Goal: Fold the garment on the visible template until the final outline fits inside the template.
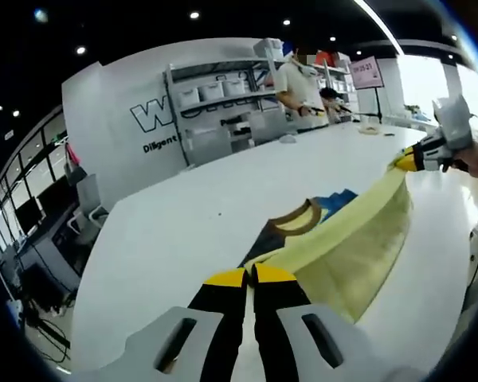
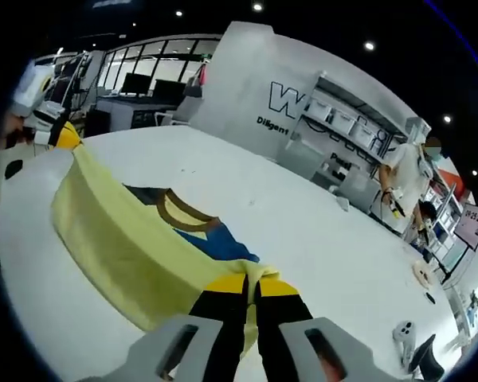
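Note:
A pale yellow garment (image 1: 342, 255) with a brown collar (image 1: 296, 220) hangs stretched between both grippers above the white table (image 1: 199, 199). Beside the collar there is a blue patch (image 1: 338, 200). My left gripper (image 1: 251, 275) is shut on one end of the garment's edge. At the upper right, the right gripper (image 1: 406, 161) pinches the other end. In the right gripper view, my right gripper (image 2: 252, 285) is shut on the yellow garment (image 2: 119, 231). The left gripper (image 2: 66, 137) holds the garment's far end at the upper left. The collar (image 2: 179, 212) and the blue patch (image 2: 223, 243) lie behind the raised fold.
Grey shelving with bins (image 1: 215, 99) and a lettered wall stand beyond the table, where a person (image 1: 299, 83) works. The table's left edge (image 1: 103, 239) drops towards desks with monitors. Small white objects (image 2: 405, 333) lie on the table (image 2: 327, 231) at the far right.

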A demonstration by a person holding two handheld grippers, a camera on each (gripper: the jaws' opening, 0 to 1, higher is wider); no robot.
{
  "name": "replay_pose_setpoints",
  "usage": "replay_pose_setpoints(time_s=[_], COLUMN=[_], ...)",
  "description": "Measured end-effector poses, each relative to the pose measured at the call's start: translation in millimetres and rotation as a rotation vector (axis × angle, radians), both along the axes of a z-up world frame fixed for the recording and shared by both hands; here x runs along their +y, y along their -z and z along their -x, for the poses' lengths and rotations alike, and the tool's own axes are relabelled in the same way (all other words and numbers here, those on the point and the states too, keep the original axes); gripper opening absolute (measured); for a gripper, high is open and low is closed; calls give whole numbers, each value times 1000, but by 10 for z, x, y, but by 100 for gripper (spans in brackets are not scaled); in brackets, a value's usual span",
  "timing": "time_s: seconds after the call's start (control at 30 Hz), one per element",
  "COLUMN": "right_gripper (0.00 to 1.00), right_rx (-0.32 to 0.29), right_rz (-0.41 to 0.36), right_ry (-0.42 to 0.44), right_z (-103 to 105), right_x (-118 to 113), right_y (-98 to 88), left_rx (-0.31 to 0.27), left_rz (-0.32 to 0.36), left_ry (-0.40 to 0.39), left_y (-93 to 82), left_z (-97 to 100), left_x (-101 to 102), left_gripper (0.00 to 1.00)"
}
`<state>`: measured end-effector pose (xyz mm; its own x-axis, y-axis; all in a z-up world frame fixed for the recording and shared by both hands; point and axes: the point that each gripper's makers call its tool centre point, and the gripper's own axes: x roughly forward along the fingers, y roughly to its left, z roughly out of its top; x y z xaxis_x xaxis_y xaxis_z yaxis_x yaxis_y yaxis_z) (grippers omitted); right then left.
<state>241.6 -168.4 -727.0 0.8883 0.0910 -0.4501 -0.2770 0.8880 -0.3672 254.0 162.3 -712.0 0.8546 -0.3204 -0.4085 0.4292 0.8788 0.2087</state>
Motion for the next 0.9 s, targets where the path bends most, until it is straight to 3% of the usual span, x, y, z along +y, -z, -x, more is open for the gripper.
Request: replay_pose_setpoints(time_s=[0.4, 0.63, 0.77, 0.83, 0.9], right_gripper=[0, 0, 0, 0, 0], right_rx=[-35, -36, -40, -30, -12], right_rz=[7, 1, 40, 12, 52], right_ry=[-3, -22, -64, -53, -81], right_z=[-347, -557, -691, -738, -803], right_x=[-4, 53, 74, 65, 72], right_y=[-13, 18, 76, 113, 185], left_rx=[-36, 5, 21, 29, 34], left_rz=[-31, -12, -42, -39, -48], left_ry=[-1, -27, -25, -26, -25], left_y=[10, 139, 257, 287, 342], left_z=[-364, -528, -628, -660, -739], left_x=[-11, 53, 54, 47, 47], left_gripper=[2, 2, 2, 2, 2])
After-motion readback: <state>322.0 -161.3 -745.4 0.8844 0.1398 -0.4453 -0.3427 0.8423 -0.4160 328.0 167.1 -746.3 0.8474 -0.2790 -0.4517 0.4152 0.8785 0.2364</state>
